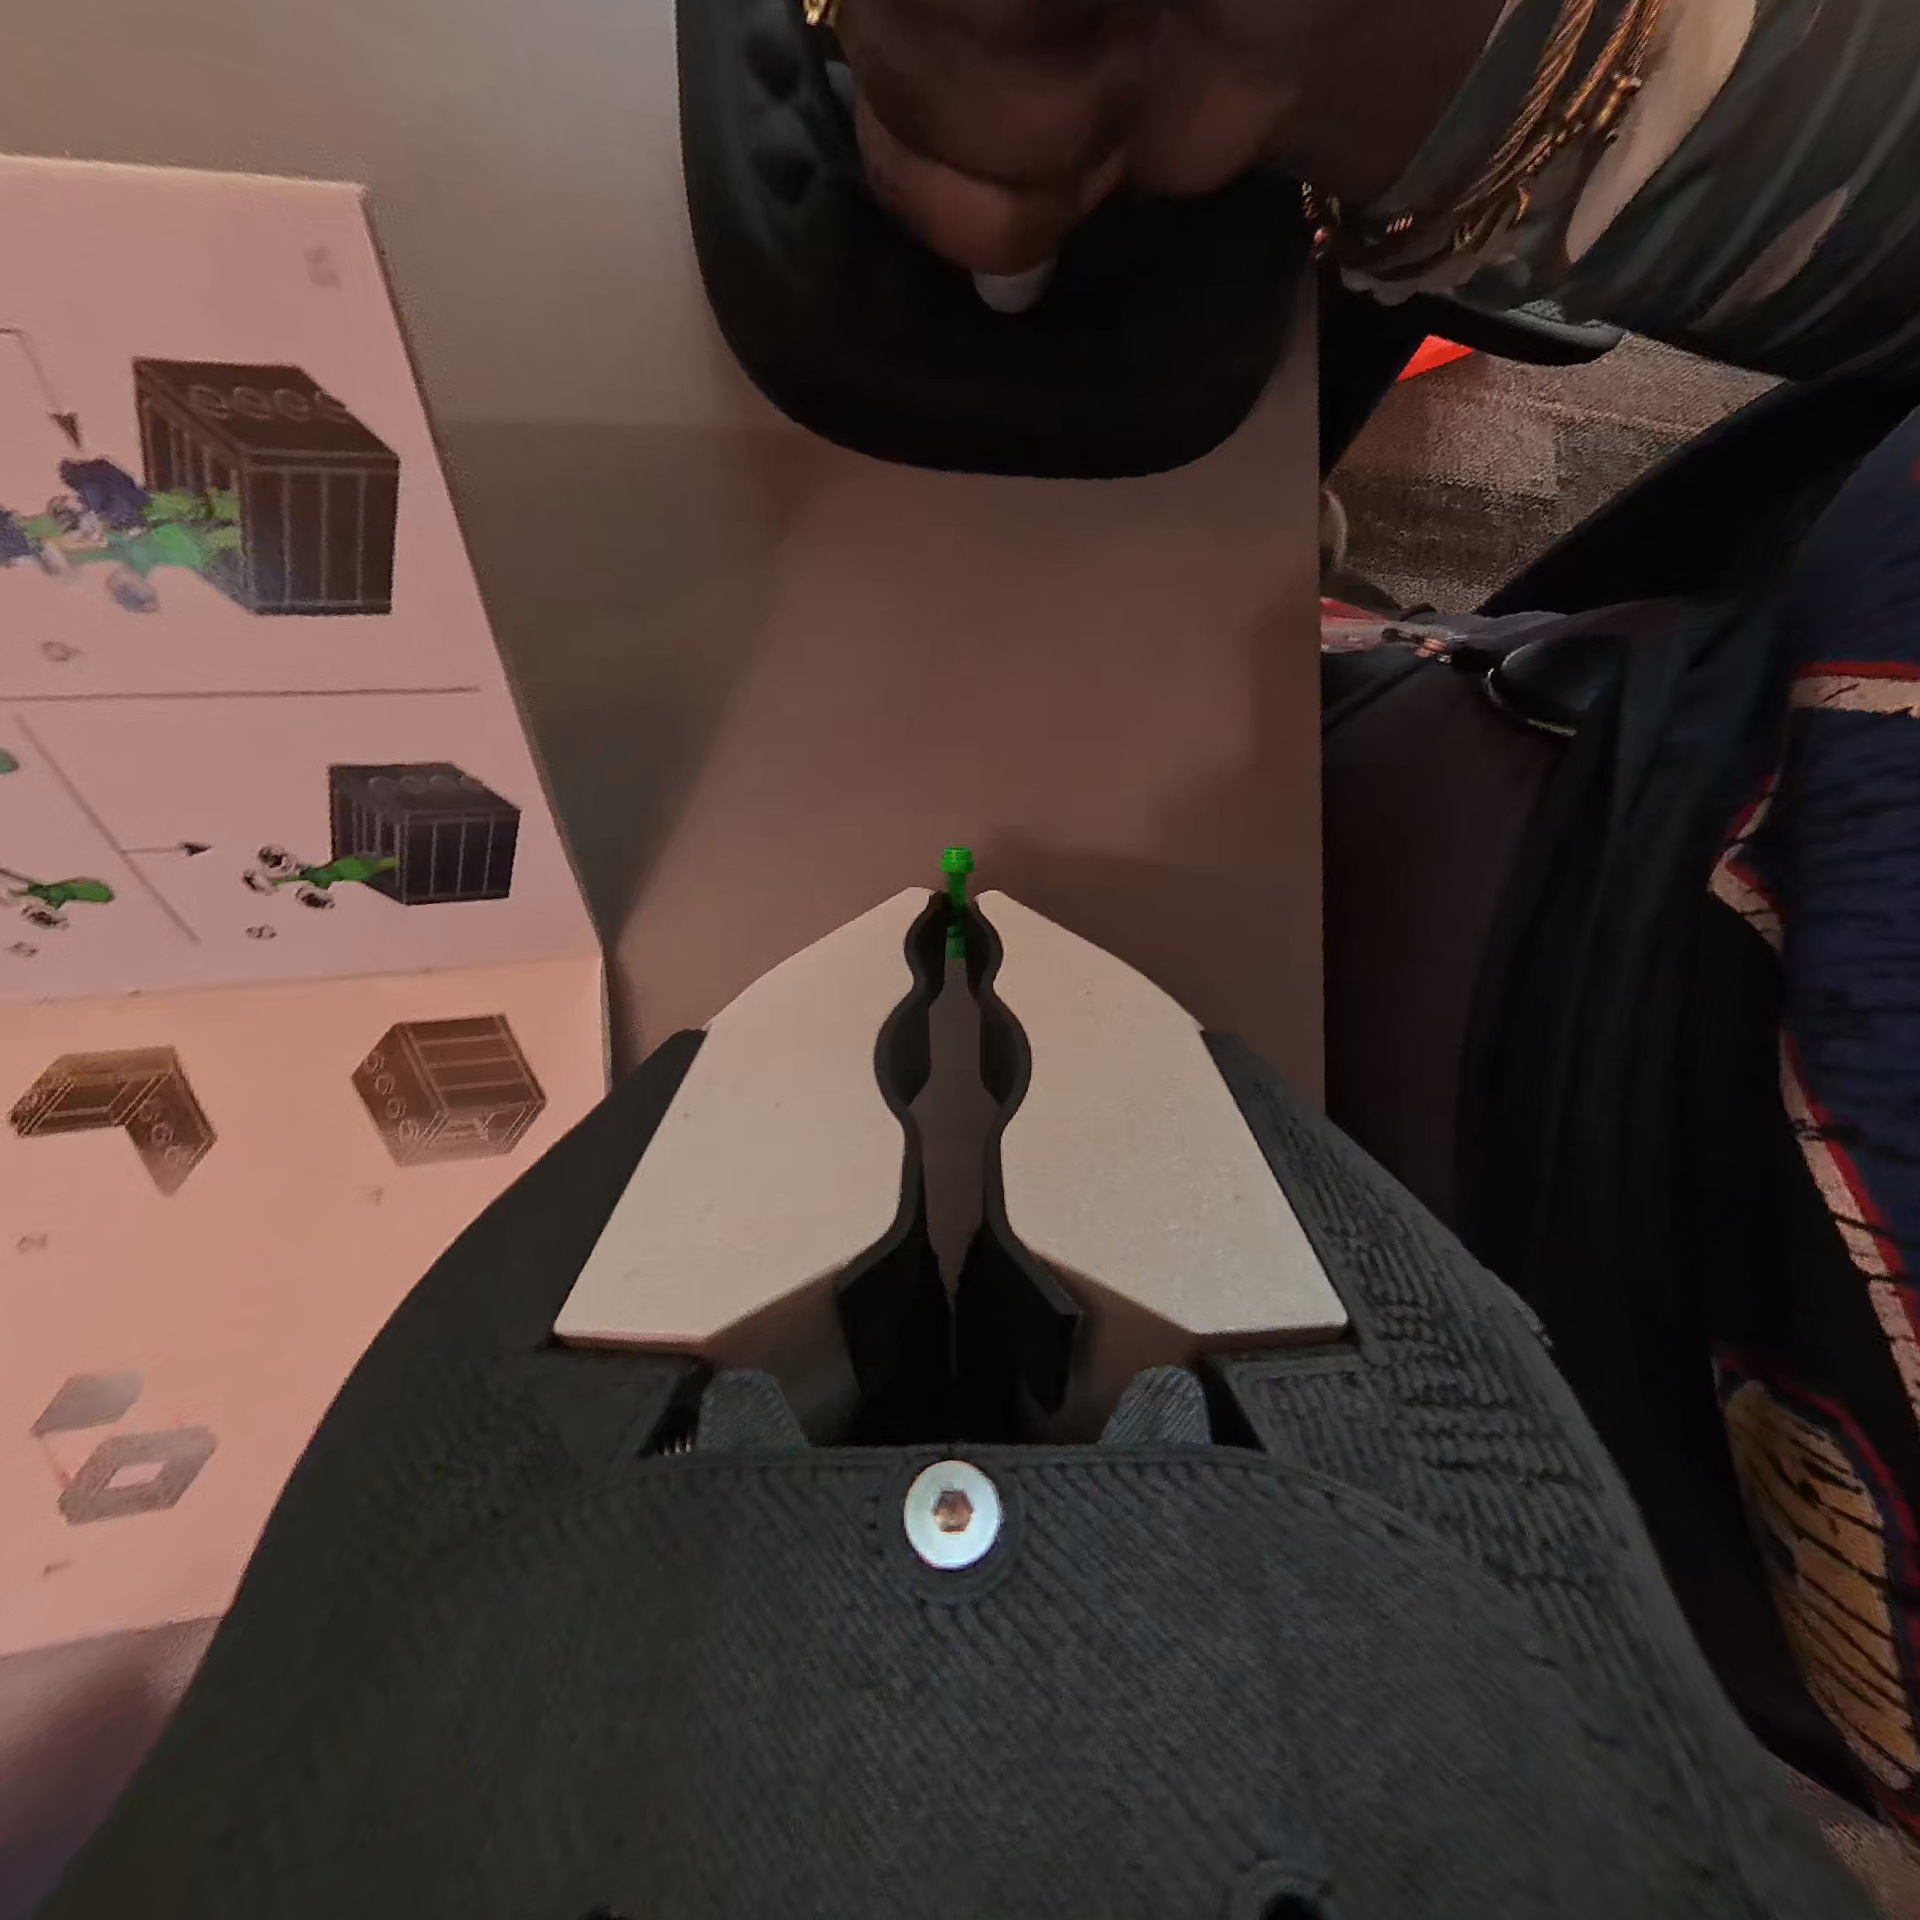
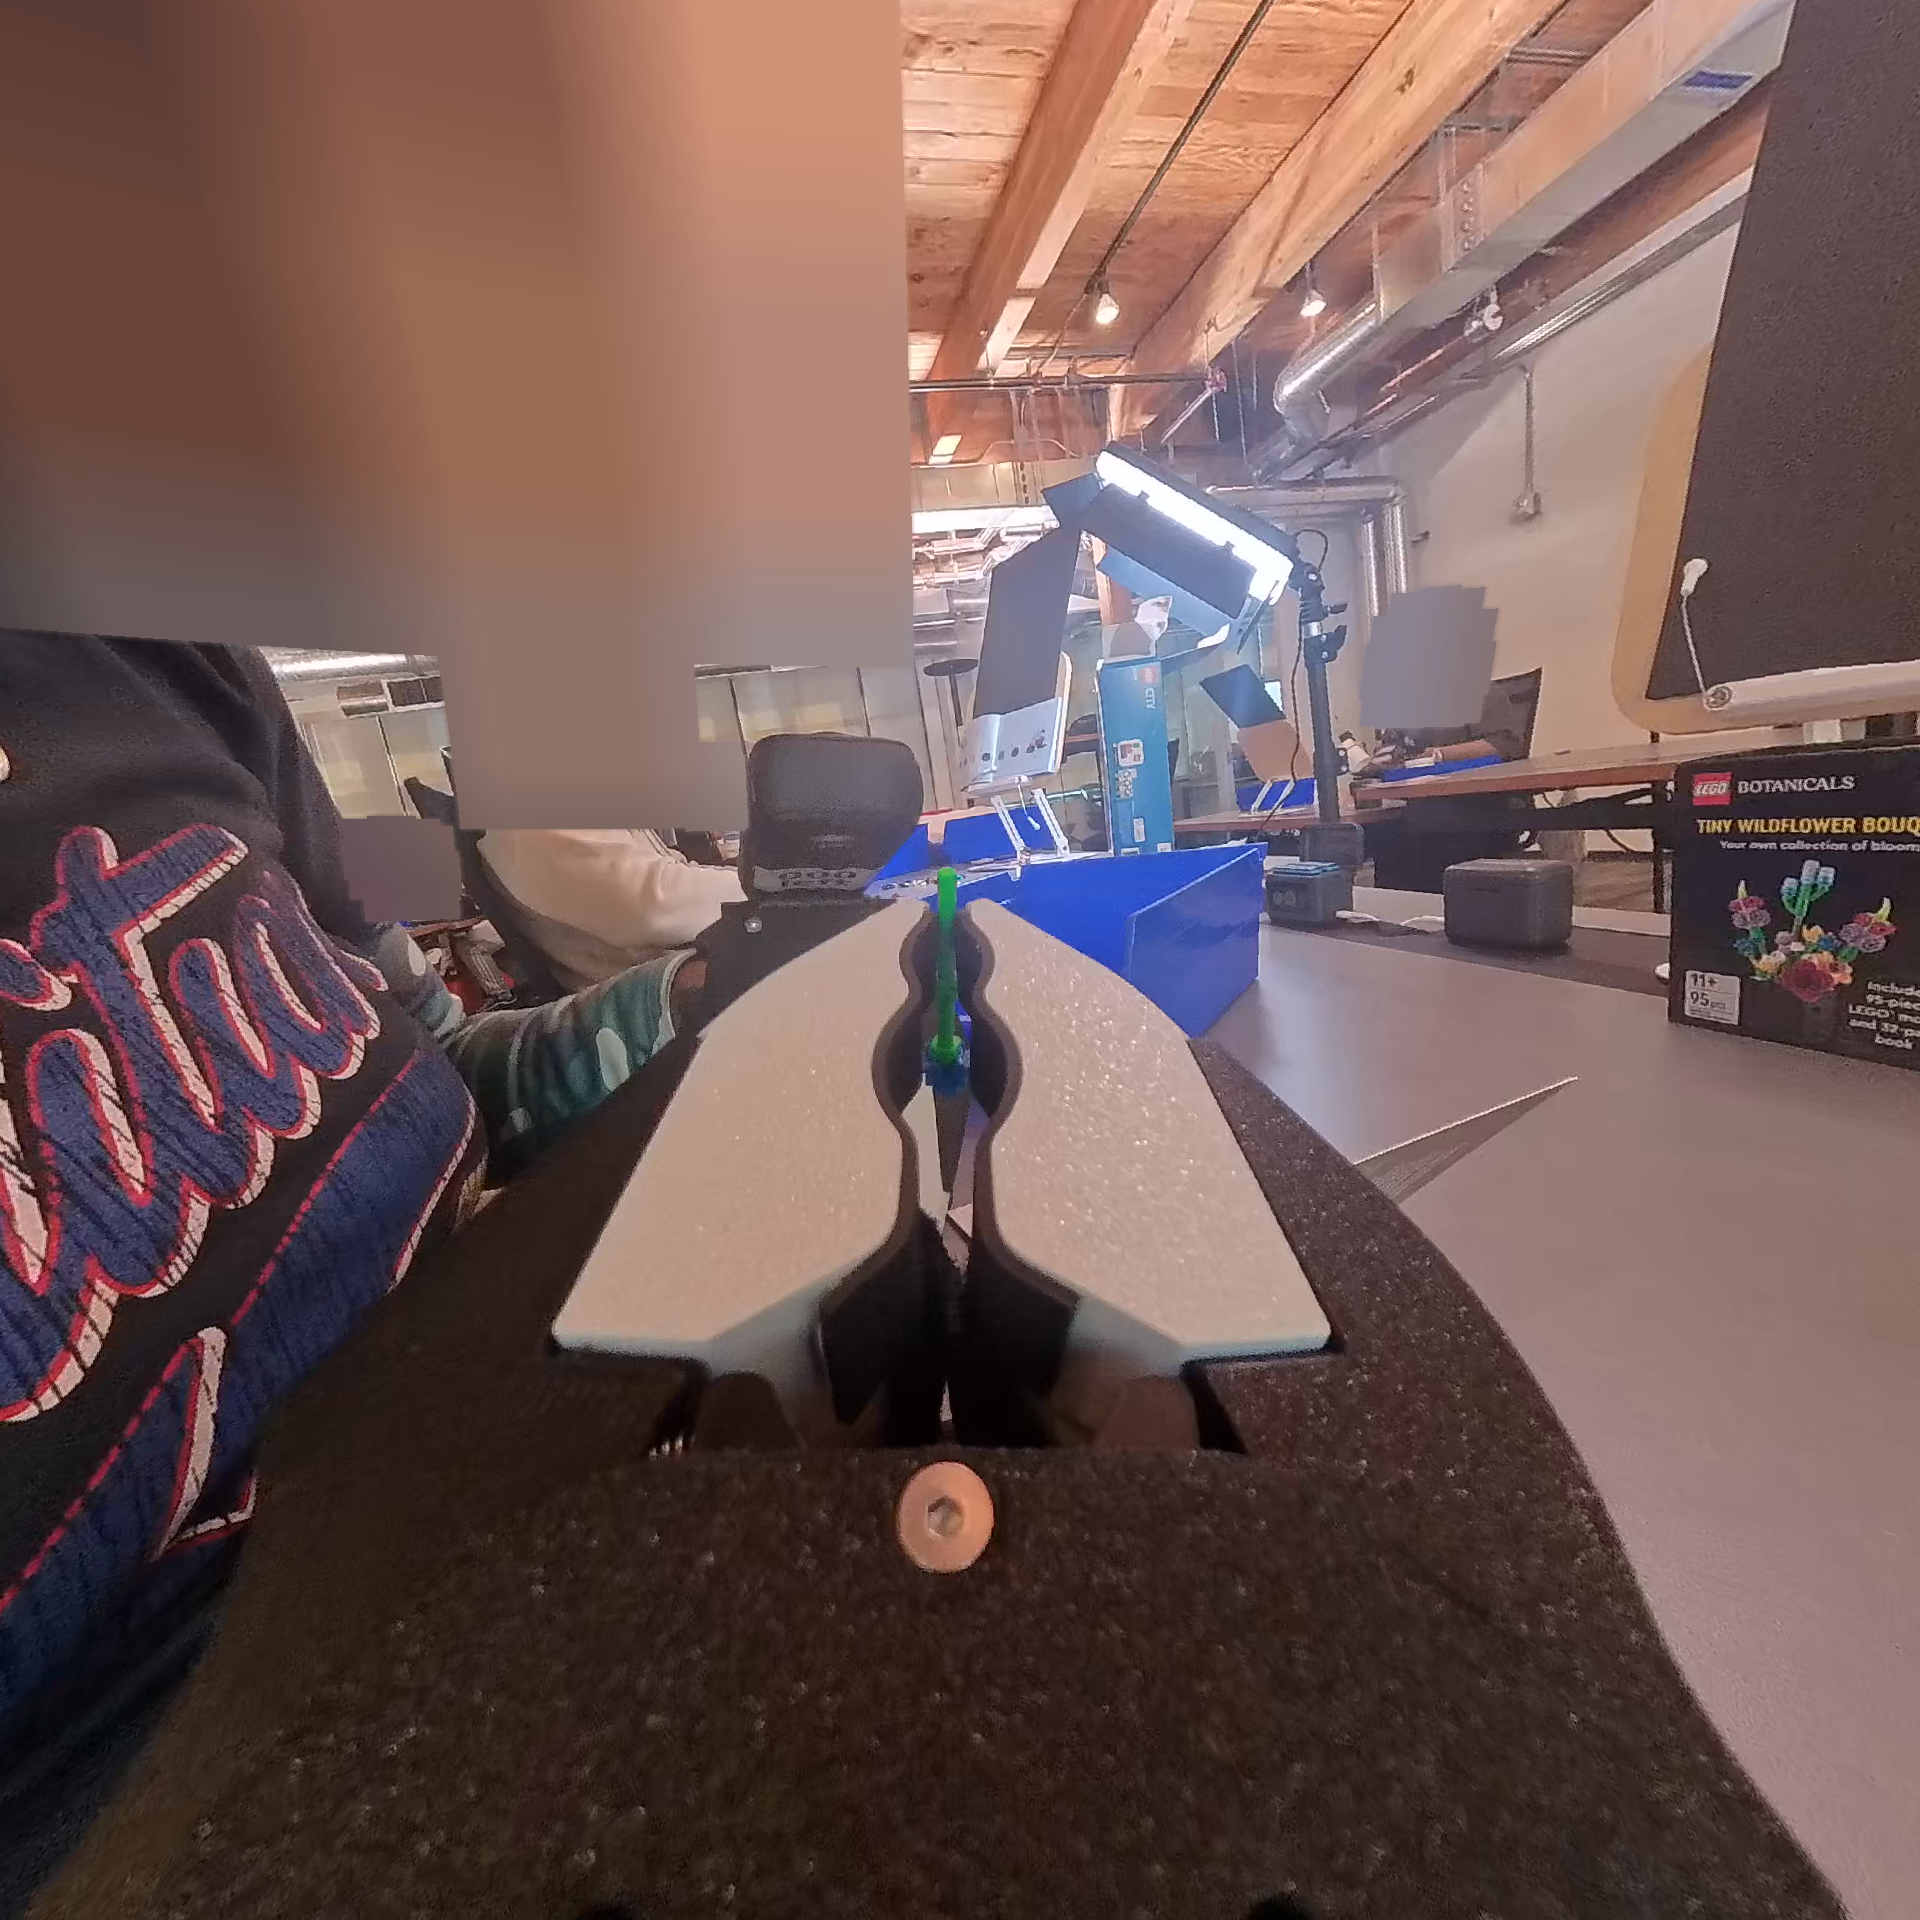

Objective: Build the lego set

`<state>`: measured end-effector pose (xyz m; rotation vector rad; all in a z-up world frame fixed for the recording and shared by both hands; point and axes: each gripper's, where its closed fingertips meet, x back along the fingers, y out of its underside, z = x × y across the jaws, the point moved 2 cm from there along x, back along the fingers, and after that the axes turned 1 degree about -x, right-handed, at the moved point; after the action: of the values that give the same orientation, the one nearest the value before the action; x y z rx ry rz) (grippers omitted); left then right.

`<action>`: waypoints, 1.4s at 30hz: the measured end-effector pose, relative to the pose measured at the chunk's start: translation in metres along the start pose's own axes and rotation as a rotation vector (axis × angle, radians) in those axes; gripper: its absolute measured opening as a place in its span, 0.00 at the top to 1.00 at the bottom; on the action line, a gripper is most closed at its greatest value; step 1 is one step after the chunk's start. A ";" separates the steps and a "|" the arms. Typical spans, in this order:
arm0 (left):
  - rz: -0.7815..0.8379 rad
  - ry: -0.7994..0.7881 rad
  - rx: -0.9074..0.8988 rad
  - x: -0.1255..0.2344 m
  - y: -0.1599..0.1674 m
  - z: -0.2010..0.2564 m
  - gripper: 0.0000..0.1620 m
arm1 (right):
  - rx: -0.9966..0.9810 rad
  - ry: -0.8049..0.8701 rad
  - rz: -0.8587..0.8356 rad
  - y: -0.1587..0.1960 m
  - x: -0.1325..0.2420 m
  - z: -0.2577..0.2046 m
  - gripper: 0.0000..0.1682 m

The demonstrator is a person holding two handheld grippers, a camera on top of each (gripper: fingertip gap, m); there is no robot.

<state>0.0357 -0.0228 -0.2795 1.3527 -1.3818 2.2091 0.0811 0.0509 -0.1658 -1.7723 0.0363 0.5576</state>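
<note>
- Lego stem pieces sit pinched in both tongs: left tongs closed on a small green stem above the table, by the instruction sheet.
- Right tongs closed on a long green stalk with a blue bit at its base.
- Both look featherlight, thin, likely bendable; gripping low near the thicker end should help.

My right wrist view shows a grey table. A black set box stands on it at the right, a blue bin farther back, and a small dark case beyond. An instruction booklet lies open on it in my left view.
</note>
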 end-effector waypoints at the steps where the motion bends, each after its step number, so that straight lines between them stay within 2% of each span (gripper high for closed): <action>1: 0.002 0.008 -0.001 -0.002 -0.002 0.001 0.98 | -0.001 0.000 0.003 0.000 0.000 0.000 0.98; 5: 0.007 0.019 0.005 -0.008 -0.004 -0.002 0.98 | -0.002 -0.001 0.002 0.000 0.000 0.000 0.98; 10: 0.102 0.004 0.028 0.000 -0.011 -0.010 0.84 | -0.008 0.007 -0.009 0.001 -0.001 0.001 0.98; 13: 0.241 -0.039 0.018 0.016 -0.024 -0.019 0.82 | -0.013 0.028 -0.043 0.003 -0.005 0.004 0.98; 18: 0.642 -0.203 -0.066 0.058 -0.074 -0.024 0.82 | -0.036 0.055 -0.070 0.004 -0.016 0.006 0.98; 21: 0.737 -0.248 -0.072 0.068 -0.087 -0.026 0.84 | -0.073 0.052 -0.058 0.002 -0.021 0.006 0.98; 26: 0.762 -0.223 -0.081 0.066 -0.096 -0.023 0.86 | -0.087 0.044 -0.081 0.006 -0.026 0.004 0.98; 29: 0.732 -0.254 -0.114 0.063 -0.096 -0.025 0.96 | -0.094 0.038 -0.088 0.008 -0.028 0.002 0.98; 35: 0.716 -0.262 -0.112 0.065 -0.091 -0.028 0.97 | -0.090 0.054 -0.068 0.001 -0.023 0.005 0.95; 42: 0.686 -0.263 -0.133 0.062 -0.087 -0.027 0.97 | -0.045 0.038 -0.127 0.006 -0.029 0.001 0.96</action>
<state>0.0356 0.0286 -0.1816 1.2857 -2.3301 2.2962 0.0531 0.0425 -0.1605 -1.8149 -0.0629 0.4356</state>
